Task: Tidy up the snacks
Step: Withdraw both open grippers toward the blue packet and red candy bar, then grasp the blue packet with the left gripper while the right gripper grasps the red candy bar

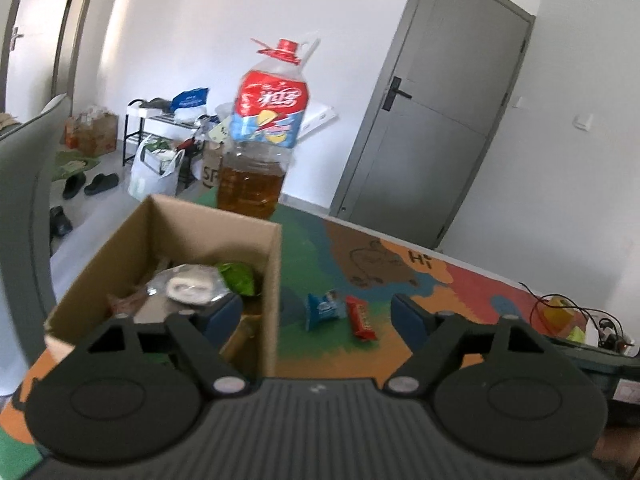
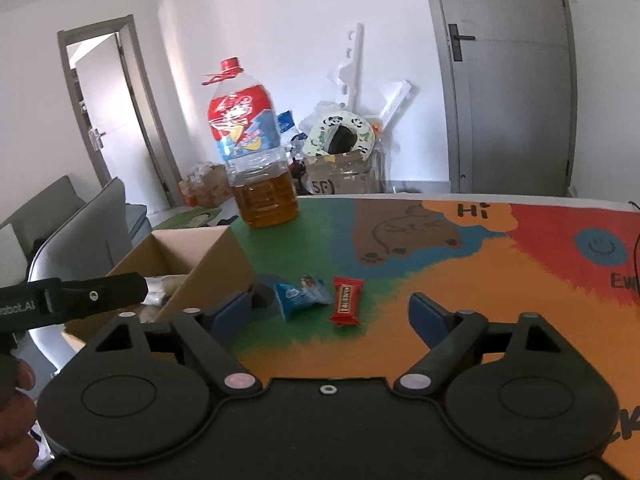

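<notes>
Snacks first, from the left wrist view: a blue packet (image 1: 325, 310) and a red bar (image 1: 361, 317) lie side by side on the colourful surface (image 1: 452, 280), just right of the cardboard box (image 1: 168, 236). Both look light, small and crinkly; the film wrappers will likely slip, so pinching across the middle of the body, not the flared ends, seems safest. The left tongs (image 1: 318, 312) stand wide with nothing between the pads, one finger over the box, the other over the surface. Inside the box sit a clear-wrapped pale roll (image 1: 188, 286) and a green packet (image 1: 238, 278); what lies beneath them is hidden and blurred.

From the right wrist view, the blue packet (image 2: 302, 295) and red bar (image 2: 346, 306) rest ahead of the right tongs (image 2: 332, 314), which are also wide and empty. The left tongs (image 2: 76, 300) reach in over the box (image 2: 208, 264), whose contents are mostly cut off by its wall. A large oil bottle (image 2: 256, 160) stands behind. Print on the wrappers is unreadable.
</notes>
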The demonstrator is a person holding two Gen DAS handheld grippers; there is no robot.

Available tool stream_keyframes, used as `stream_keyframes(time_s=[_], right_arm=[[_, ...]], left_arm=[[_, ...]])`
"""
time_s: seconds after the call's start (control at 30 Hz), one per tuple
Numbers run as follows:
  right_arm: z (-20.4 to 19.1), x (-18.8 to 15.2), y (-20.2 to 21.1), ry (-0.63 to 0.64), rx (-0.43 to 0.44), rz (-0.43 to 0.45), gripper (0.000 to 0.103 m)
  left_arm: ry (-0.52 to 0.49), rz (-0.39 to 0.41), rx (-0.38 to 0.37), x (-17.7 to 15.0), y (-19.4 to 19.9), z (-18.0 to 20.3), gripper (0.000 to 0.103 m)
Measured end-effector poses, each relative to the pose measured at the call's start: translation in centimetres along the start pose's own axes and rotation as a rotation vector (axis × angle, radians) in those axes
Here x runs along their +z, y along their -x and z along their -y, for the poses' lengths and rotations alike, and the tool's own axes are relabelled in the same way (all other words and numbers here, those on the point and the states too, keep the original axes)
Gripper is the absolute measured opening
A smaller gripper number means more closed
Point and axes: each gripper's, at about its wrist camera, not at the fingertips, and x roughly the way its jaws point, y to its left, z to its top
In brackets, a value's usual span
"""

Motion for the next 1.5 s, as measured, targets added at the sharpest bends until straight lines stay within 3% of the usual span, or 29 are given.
stream_keyframes(time_s=[0.1,0.23,0.3,0.53,0.63,0.83,1.0,1.5], right_arm=[[1.1,0.0,-0.5,-0.039,0.024,-0.005,0.074],[2.3,-0.1,-1.3,-0.080,0.039,-0.015,0.069],[2.9,-0.2,-1.8,-0.098,0.055,-0.020,0.063],[4.1,-0.3,-4.2,-0.137,0.074,-0.058,0.059],[4.4,-0.4,-5.0,-0.154,0.087,-0.066,0.058],[4.4,-0.2,-7.2,-0.153,0.094,-0.103,0.053],[4.5,-0.3,-9.5,-0.141,0.080,-0.143,0.047],[4.1,-0.3,-14.3,-0.109,0.076,-0.220,0.035]], left_arm=[[-0.007,-0.019,-0.002,0.0,-1.0,0.9,0.064],[-0.038,-0.037,0.005,-0.1,-2.3,2.4,0.058],[-0.032,-0.056,0.004,-0.1,-3.1,2.8,0.049],[-0.011,-0.062,0.049,-0.7,-5.7,3.8,0.044],[0.008,-0.073,0.057,-0.9,-6.8,3.9,0.037],[0.064,-0.071,0.095,-0.8,-8.6,3.5,0.035],[0.111,-0.064,0.142,-1.1,-9.8,3.8,0.029],[0.208,-0.084,0.157,-1.9,-13.5,3.2,0.029]])
